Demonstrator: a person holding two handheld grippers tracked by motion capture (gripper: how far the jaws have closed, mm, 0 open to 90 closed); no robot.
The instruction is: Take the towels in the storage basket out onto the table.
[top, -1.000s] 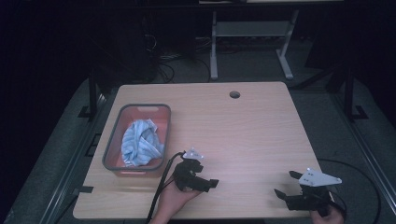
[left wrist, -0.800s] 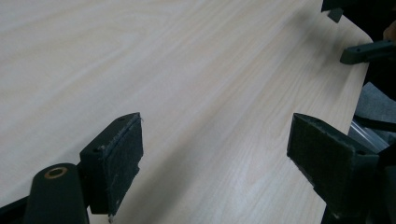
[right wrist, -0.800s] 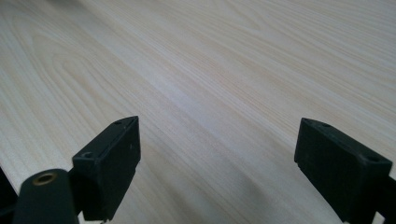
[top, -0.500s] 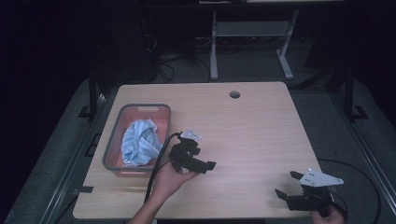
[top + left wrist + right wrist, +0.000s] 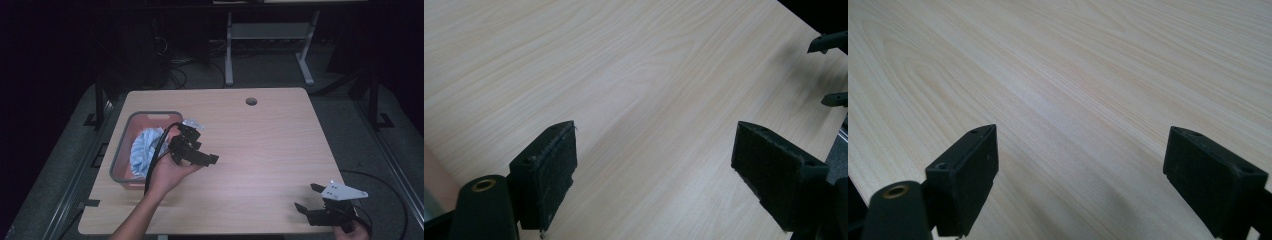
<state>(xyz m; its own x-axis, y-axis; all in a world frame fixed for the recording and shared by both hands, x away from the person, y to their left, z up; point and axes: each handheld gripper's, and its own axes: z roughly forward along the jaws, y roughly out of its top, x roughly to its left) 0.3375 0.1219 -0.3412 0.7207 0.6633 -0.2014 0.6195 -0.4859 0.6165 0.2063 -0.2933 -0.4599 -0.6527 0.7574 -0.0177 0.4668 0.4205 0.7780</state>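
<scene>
- Grey-rimmed bin [image 5: 121, 150] with a pink inside, left-centre of the high view, sits on the tabletop [image 5: 270, 145] near its left edge.
- Crumpled pale blue-white cloth [image 5: 142, 150] lies inside the bin, lumped up, just left of the left gripper's cable.
- Left gripper [image 5: 207, 159] held in the person's left hand [image 5: 170, 172], centre-left of the high view, just right of the bin's right wall; its body overlaps the bin's rim in the picture, and I can't tell if they touch.
- Left gripper fingers [image 5: 549, 172] wide apart, nothing between them, bare wood under them in the left gripper view; cloth is behind them, back in the bin.
- Round cable hole [image 5: 251, 101] in the tabletop, upper centre of the high view.
- Right gripper [image 5: 309, 197] at lower right of the high view, near the front right corner of the tabletop, with a grey three-cornered plate on top, well apart from bin and cloth.
- Right gripper fingers [image 5: 968, 177] wide apart, empty, plain wood grain between them in the right gripper view.
- Two fingertips of the right gripper also show at the upper right edge of the left gripper view.
</scene>
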